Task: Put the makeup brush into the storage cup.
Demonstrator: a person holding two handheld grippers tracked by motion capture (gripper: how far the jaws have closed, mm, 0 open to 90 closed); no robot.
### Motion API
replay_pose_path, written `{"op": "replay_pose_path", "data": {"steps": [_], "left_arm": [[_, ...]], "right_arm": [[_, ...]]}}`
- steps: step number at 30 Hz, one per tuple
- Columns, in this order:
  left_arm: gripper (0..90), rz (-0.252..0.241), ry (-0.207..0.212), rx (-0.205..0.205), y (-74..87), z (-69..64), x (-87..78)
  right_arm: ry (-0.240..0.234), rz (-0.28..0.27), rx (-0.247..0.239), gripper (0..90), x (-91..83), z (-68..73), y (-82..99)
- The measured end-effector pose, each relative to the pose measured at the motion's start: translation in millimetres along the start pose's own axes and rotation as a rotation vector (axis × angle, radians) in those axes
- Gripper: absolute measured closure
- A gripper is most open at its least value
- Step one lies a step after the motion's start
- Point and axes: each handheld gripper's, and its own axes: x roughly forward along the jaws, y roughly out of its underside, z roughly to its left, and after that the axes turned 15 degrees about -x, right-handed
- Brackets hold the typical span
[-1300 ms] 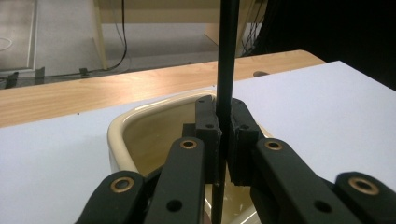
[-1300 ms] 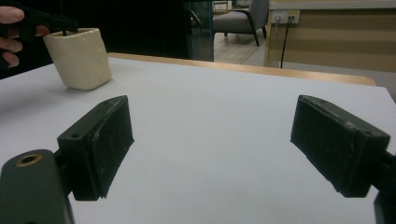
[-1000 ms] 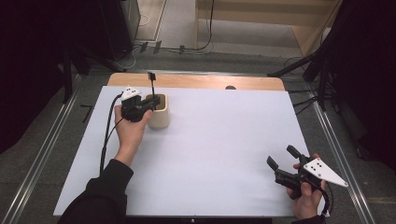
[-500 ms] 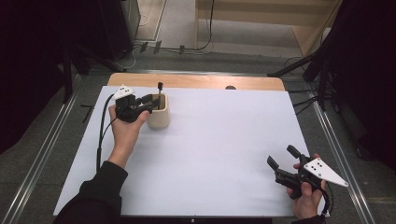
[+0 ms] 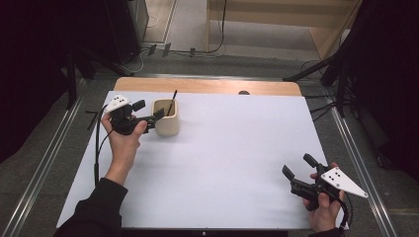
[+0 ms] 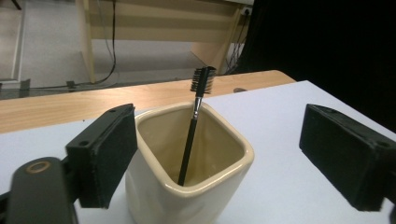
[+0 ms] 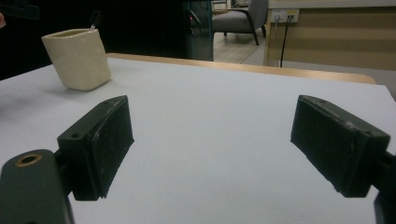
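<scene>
A cream ceramic cup (image 5: 165,121) stands at the far left of the white table. A thin black brush (image 5: 171,102) with a comb head leans inside it. My left gripper (image 5: 149,109) hovers just left of the cup, and its jaws have just been opening with nothing pressed between them. In the left gripper view the cup (image 6: 187,196) and brush (image 6: 190,140) sit close ahead, between the wide pads of the left gripper (image 6: 229,154). My right gripper (image 5: 299,165) rests open and empty at the near right. The right gripper view shows the right gripper (image 7: 210,144) and the cup (image 7: 77,58) far off.
The white tabletop (image 5: 227,148) ends in a wooden strip (image 5: 207,86) along its far edge, with a small dark spot (image 5: 243,92) on it. Metal rails (image 5: 44,163) run down both sides. A black cable (image 5: 97,148) trails from the left gripper.
The left gripper drew back leftward from above the cup and opened its jaws. The brush it held now stands loose in the cup. The right gripper kept still.
</scene>
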Motion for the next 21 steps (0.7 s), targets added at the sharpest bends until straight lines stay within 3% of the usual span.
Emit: {"op": "replay_pose_path", "data": {"steps": [3,7,21], "left_arm": [[0.1,0.029,0.038,0.005,1.2,1.3,-3.9],[0.0,0.035,0.033,0.040,4.3,-1.5,-10.4],[0.0,0.016,0.019,0.073,16.0,-7.4,-32.4]], "right_arm": [[-0.002,-0.001,-0.001,13.4,0.3,0.2,0.1],[-0.003,0.001,0.002,13.4,0.3,0.4,0.2],[-0.007,0.003,0.006,13.4,1.5,2.0,0.6]]}}
